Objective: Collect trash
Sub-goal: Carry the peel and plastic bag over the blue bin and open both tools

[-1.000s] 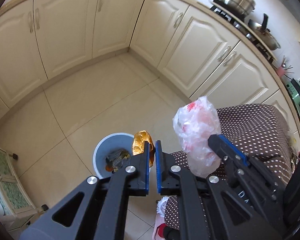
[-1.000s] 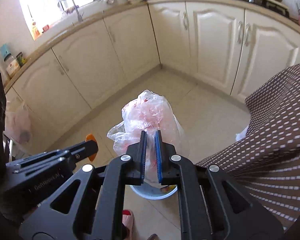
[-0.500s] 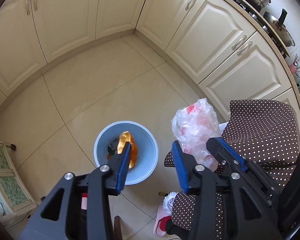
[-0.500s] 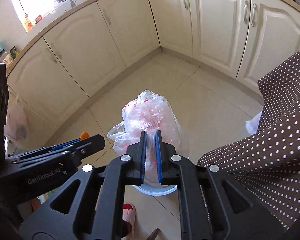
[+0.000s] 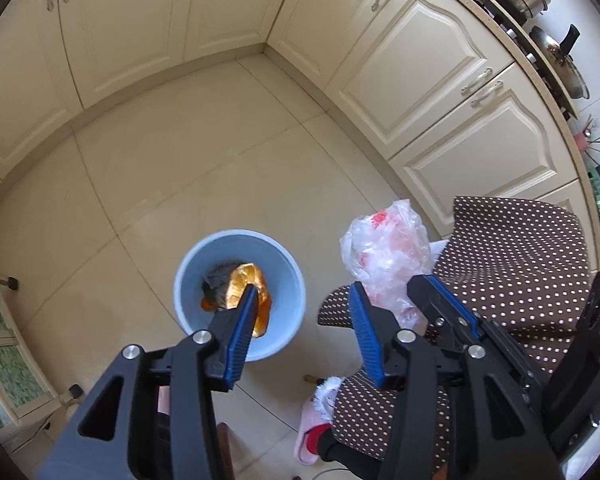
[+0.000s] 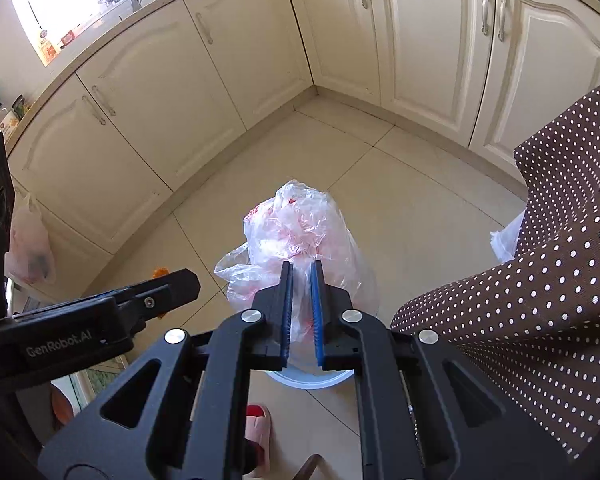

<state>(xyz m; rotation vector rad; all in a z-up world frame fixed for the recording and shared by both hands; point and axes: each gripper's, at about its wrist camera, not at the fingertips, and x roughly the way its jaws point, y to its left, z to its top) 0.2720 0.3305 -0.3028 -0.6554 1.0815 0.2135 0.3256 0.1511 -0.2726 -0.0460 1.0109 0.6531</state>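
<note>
A light blue bin [image 5: 284,276] stands on the tiled floor. An orange wrapper [image 5: 246,286] lies inside it on dark trash. My left gripper [image 5: 302,294] is open and empty above the bin. My right gripper [image 6: 301,276] is shut on a crumpled clear plastic bag with red print [image 6: 300,232], held above the bin's rim [image 6: 320,382]. The bag [image 5: 384,248] and the right gripper's fingers [image 5: 440,300] also show in the left wrist view, right of the bin.
A brown polka-dot cloth [image 5: 520,264] [image 6: 540,300] covers a table edge on the right. Cream cabinets [image 5: 420,60] line the walls. A pink slipper [image 5: 312,424] [image 6: 256,428] lies on the floor. A plastic bag [image 6: 28,240] hangs at the left cabinet.
My left gripper opened and the orange wrapper dropped from it into the bin. My right gripper kept its hold on the plastic bag and tilted further down.
</note>
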